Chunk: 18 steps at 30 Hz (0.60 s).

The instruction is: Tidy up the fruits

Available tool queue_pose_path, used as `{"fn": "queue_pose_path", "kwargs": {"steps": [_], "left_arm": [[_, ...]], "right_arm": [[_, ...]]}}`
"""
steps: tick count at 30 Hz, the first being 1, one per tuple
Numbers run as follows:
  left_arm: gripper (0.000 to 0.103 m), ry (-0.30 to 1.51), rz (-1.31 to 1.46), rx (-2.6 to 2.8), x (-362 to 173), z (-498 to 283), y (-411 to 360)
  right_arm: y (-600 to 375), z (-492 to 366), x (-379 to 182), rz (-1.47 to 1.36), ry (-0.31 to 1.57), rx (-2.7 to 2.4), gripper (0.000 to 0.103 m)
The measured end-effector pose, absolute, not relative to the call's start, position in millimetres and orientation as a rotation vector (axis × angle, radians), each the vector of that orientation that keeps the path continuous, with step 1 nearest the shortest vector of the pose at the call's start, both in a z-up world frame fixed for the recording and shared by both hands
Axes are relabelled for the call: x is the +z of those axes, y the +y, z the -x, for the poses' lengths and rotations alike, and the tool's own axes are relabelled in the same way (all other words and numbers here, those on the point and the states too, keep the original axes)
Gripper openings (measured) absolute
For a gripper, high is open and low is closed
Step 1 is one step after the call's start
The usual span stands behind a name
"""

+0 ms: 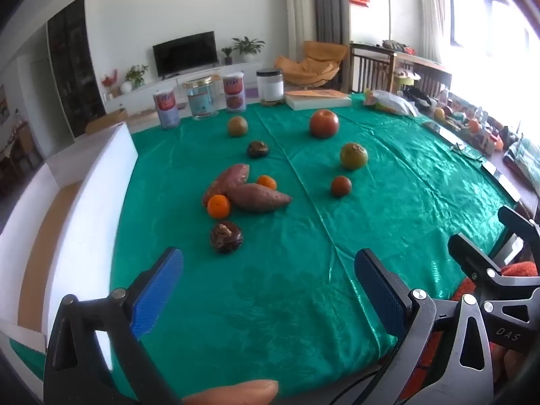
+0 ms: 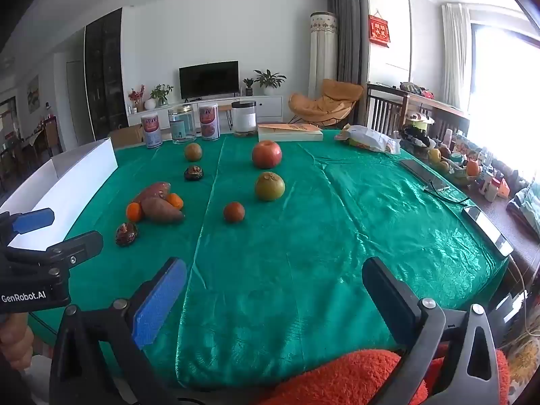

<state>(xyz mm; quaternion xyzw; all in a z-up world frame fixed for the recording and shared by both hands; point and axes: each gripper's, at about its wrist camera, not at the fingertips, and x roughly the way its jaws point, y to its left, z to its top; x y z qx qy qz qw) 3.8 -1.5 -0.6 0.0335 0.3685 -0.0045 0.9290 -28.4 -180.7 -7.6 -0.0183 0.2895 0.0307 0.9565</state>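
Fruits [image 1: 249, 185] ahead of fingers (untouched) | left gripper [image 1: 268, 270], right gripper [image 2: 273, 278] spread wide

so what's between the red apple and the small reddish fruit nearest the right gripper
A green-brown round fruit sits between the red apple and small reddish fruit, clearest in the right wrist view.

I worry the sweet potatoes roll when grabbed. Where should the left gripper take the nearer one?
Grip the nearer sweet potato across its thick middle, coming from above, fingers straddling its short width. It lies flat and tapers rightward; keep clear of the orange touching its left end.
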Motion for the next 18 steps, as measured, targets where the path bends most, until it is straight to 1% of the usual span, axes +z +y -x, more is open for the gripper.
{"fn": "queue_pose_path", "kwargs": {"steps": [5, 10, 18], "left_arm": [[0.102, 0.714, -0.042, -0.014, 0.4, 2.9, -0.8], [0.102, 0.729, -0.029, -0.015, -6.5, -3.1, 1.4], [0.102, 0.727, -0.032, -0.014, -8.2, -3.4, 0.6]], "right_arm": [[-179.4, 28.2, -8.1, 0.044, 0.595, 0.055, 0.103], [-193.3, 16.2, -14.3, 0.033, 0.606, 0.055, 0.103], [-187.2, 18.7, -14.6, 0.033, 0.621, 0.055, 0.103]]}}
